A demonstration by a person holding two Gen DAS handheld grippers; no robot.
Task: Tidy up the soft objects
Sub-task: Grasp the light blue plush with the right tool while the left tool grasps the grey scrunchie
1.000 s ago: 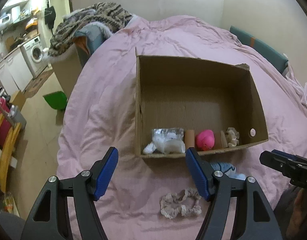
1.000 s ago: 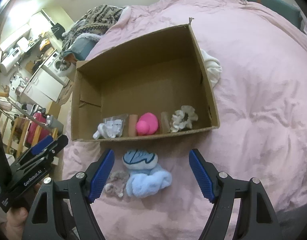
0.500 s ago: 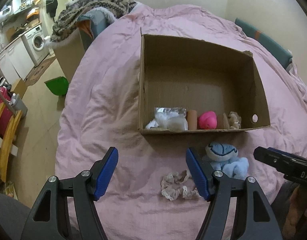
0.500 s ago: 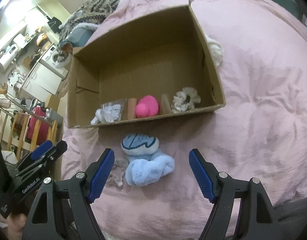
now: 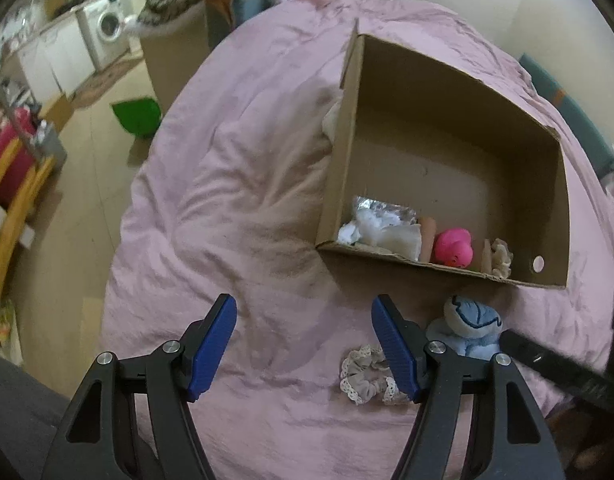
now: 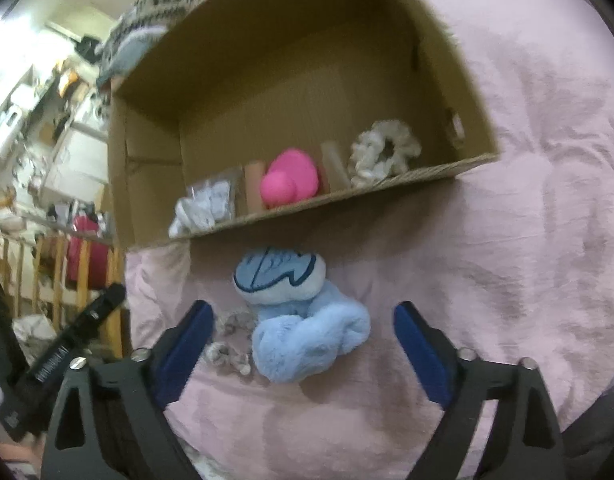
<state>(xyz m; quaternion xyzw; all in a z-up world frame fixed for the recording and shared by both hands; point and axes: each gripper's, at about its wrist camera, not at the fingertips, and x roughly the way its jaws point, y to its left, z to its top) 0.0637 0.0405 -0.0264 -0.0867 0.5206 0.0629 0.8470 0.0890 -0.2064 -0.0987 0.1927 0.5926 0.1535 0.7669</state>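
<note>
Fingers of the right gripper [image 6: 301,338], spread wide, are being positioned astride the blue plush [image 6: 303,320]; the scrunchie [image 6: 229,340] beside its left finger risks being snagged.

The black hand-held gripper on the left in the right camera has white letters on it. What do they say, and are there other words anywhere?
Left hand-held gripper, white print on its black side: too blurred to read.
Blue plush toy, dark stitched lines: a pattern, not letters.
Cardboard box: no print visible.
No other text shows.
</note>
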